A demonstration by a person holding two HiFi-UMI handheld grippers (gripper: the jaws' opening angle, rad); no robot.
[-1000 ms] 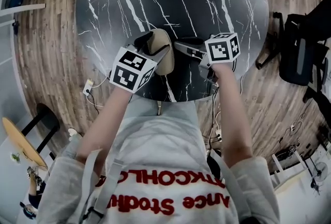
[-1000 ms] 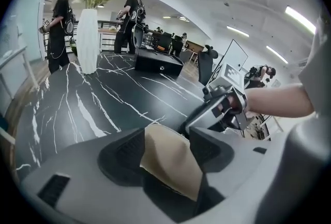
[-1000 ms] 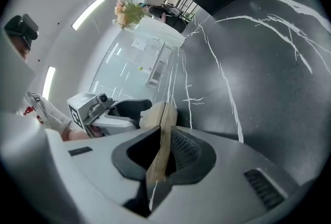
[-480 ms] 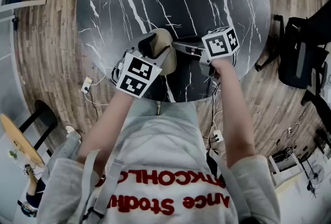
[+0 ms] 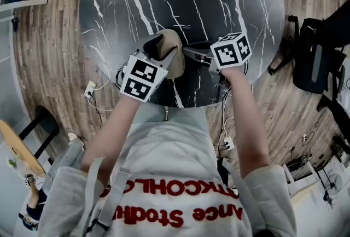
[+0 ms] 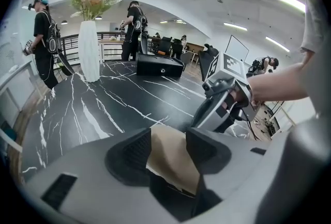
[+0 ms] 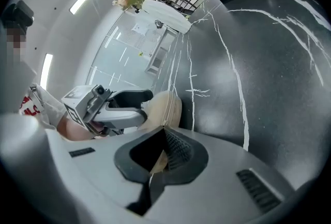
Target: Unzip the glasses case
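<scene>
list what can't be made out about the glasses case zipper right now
- Zipper pull: head view, hidden by the right tongs; right gripper view shows only a tan sliver pinched between them.
- How far the glasses case is unzipped: head view, too small; left gripper view, the left tongs cover its sides.

Left gripper [image 6: 169, 148] just closed round glasses case [image 5: 175, 63], right gripper [image 7: 164, 139] — pinching it
</scene>
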